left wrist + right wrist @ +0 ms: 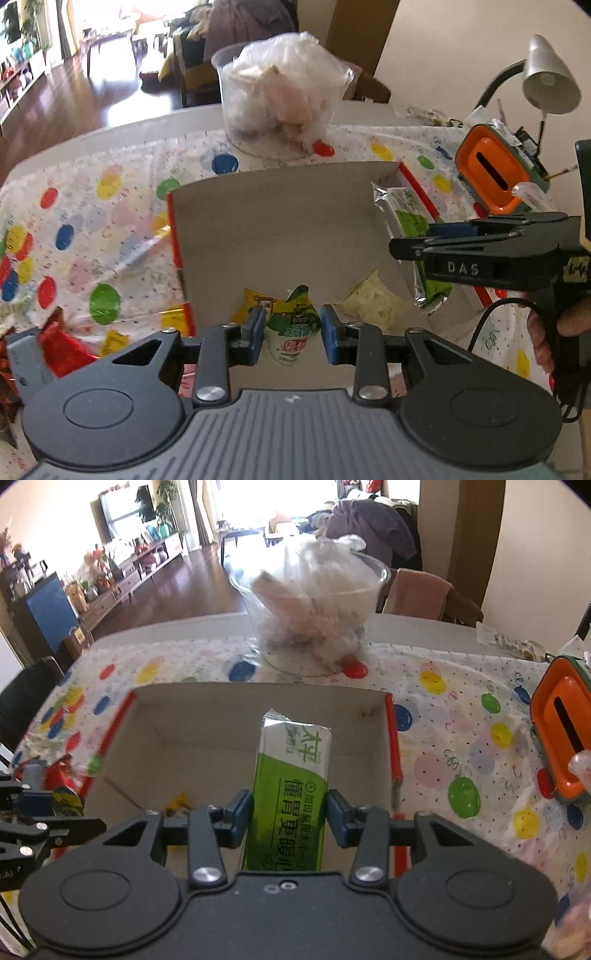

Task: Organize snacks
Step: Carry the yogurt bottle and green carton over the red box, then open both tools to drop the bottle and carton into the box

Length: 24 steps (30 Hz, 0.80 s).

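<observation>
A cardboard box (280,229) with red edges lies on the dotted tablecloth; it also shows in the right wrist view (229,723). My left gripper (292,334) is shut on a small green and white snack pouch (293,328) held over the box's near side. A yellow packet (253,304) and a pale yellow packet (373,301) lie in the box. My right gripper (290,819) is shut on a long green and white snack pack (291,786), held over the box's right part; the pack also shows in the left wrist view (410,221).
A clear plastic tub (314,616) stuffed with plastic bags stands behind the box. An orange and green container (565,738) stands at the right. Red foil wrappers (62,347) lie left of the box. A desk lamp (546,77) stands at the far right.
</observation>
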Each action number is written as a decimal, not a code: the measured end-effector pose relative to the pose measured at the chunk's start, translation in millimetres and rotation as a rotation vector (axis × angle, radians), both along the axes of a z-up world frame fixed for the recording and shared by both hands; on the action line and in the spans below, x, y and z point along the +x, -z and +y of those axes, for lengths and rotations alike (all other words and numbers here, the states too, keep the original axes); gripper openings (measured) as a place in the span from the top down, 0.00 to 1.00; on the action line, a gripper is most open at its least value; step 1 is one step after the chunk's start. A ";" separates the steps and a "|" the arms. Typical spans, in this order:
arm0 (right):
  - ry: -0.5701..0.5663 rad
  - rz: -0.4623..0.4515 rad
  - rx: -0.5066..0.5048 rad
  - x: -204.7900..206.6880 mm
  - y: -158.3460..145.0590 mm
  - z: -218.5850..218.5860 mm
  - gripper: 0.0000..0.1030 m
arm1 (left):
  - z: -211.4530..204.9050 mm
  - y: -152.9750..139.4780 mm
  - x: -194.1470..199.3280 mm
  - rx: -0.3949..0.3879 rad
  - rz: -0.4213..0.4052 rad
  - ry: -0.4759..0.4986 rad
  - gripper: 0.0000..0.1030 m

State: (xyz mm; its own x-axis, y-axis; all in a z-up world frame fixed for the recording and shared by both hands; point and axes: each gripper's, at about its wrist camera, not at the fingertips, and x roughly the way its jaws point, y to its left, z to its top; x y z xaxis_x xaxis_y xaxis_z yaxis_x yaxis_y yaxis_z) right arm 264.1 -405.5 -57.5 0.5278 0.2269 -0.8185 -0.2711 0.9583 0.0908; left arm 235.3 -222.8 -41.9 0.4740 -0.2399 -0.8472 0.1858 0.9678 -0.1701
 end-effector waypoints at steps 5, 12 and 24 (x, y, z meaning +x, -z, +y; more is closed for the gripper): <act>-0.042 0.035 -0.028 18.9 17.2 3.3 0.59 | -9.6 19.8 27.1 -0.009 0.080 -0.039 0.70; -0.108 0.108 -0.041 42.2 38.2 14.0 0.59 | -14.8 45.8 55.9 0.008 0.198 -0.097 0.70; -0.198 0.208 -0.083 55.7 59.2 26.7 0.60 | -20.5 84.1 79.8 0.032 0.401 -0.142 0.70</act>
State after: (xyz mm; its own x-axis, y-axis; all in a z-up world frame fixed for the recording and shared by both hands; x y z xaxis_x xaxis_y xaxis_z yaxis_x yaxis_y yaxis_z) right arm 319.9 -378.8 -116.7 0.2988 0.2365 -0.9246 -0.4370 0.8952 0.0877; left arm 315.1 -243.4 -126.0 0.1315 -0.1669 -0.9772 -0.0246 0.9849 -0.1715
